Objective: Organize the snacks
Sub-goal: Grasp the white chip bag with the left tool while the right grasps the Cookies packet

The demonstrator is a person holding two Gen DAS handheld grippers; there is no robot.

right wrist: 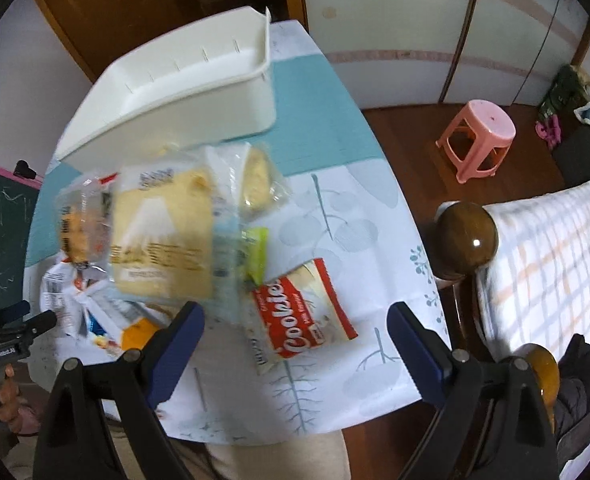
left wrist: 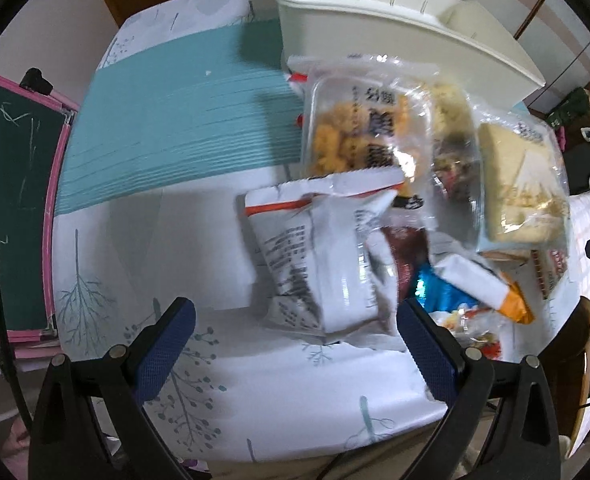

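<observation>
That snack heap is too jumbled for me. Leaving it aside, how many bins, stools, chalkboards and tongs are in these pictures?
White bin: 1
Pink stool: 1
Chalkboard: 1
Tongs: 2, the left tongs and the right tongs, both open
Total: 5

Cream bin (right wrist: 199, 92); red-and-white Cookies packet (right wrist: 303, 312); teal-banded tablecloth (left wrist: 167, 128), branch print; pink stool (right wrist: 479, 136); blurred wrapper (right wrist: 255, 252) probably green
</observation>
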